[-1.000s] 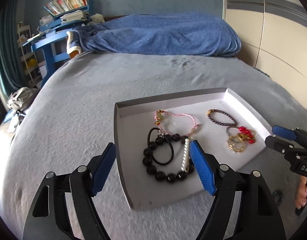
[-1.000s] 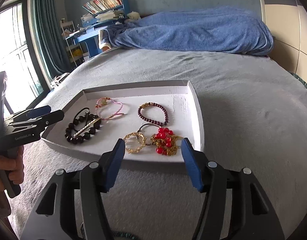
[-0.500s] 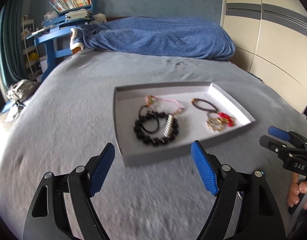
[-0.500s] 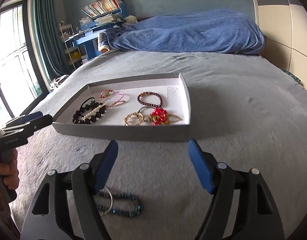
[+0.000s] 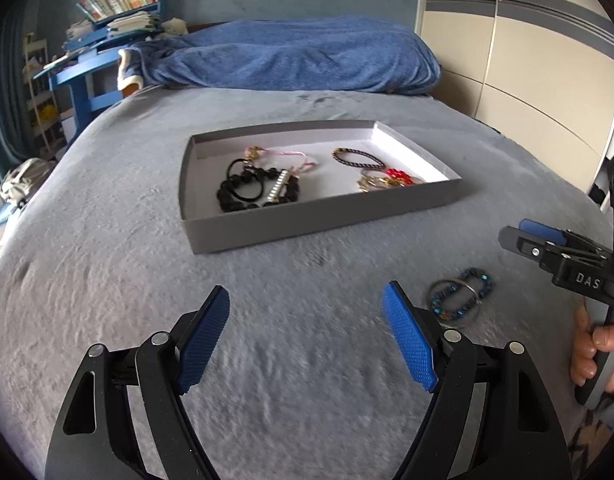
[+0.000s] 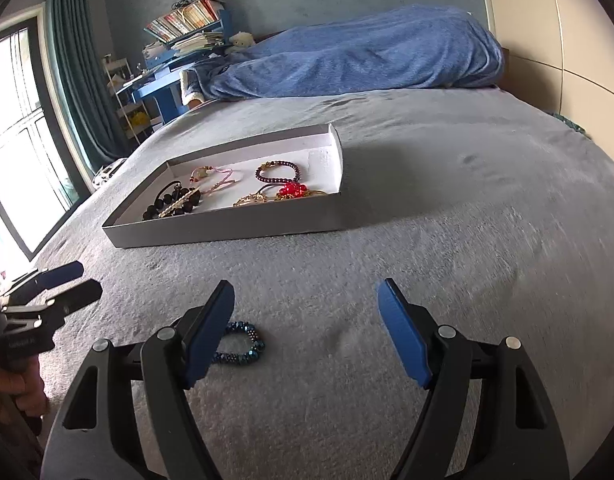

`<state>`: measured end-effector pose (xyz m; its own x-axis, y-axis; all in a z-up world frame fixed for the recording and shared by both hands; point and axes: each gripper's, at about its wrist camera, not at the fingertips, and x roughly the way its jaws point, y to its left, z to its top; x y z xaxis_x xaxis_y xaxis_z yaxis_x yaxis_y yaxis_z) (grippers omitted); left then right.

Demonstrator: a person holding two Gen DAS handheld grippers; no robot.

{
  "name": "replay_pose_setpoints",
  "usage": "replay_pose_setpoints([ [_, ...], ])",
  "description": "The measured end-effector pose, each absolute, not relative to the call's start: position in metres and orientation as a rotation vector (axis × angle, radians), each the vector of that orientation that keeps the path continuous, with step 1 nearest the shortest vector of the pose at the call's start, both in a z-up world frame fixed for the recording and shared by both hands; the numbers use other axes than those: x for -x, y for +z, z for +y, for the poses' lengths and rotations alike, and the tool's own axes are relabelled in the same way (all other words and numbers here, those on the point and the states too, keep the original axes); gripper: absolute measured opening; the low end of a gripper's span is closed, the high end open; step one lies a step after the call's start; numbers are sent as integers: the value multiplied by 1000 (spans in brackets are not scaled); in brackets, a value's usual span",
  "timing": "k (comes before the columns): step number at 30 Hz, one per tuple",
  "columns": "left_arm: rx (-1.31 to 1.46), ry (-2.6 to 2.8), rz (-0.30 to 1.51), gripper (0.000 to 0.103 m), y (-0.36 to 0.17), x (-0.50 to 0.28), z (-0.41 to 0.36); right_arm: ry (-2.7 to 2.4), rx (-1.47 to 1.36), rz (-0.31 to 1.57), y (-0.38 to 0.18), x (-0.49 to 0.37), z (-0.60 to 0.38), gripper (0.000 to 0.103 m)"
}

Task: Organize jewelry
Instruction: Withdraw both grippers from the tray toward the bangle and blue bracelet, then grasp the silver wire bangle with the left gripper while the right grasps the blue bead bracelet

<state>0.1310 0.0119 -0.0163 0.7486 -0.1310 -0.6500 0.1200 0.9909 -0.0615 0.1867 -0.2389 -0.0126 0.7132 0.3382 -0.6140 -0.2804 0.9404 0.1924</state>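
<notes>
- The left gripper [image 5: 306,336] is hanging wide open and empty over bare blanket [image 5: 107,240], its blue pads well apart; a second ago it was reaching over the tray's near wall, right by the black bead bracelet.
- The right gripper [image 6: 303,330] is also gaping wide and holding nothing, having pulled back just as far from the tray.
- Just inside the right gripper's left finger, a blue bead bracelet [image 6: 243,346] with a thin ring is lying loose on the blanket; from the left gripper it is showing just beyond its right pad [image 5: 461,298].
- Farther ahead of both tools, the grey tray [image 5: 307,222] is sitting with the black bead bracelet [image 5: 259,194], a pink cord bracelet [image 5: 279,156], a dark bracelet [image 5: 357,158] and red-and-gold pieces [image 5: 387,178] inside.
- The retreat is probably meaning the tray work is pausing and this stray bracelet is next; the right gripper is looking best placed to take it.
</notes>
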Motion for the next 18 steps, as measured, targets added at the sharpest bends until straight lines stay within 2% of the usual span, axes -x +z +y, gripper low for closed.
replay_pose_setpoints([
  [18, -70, -383, 790, 79, -26, -127, -63, 296, -158, 736, -22, -174, -258, 75],
])
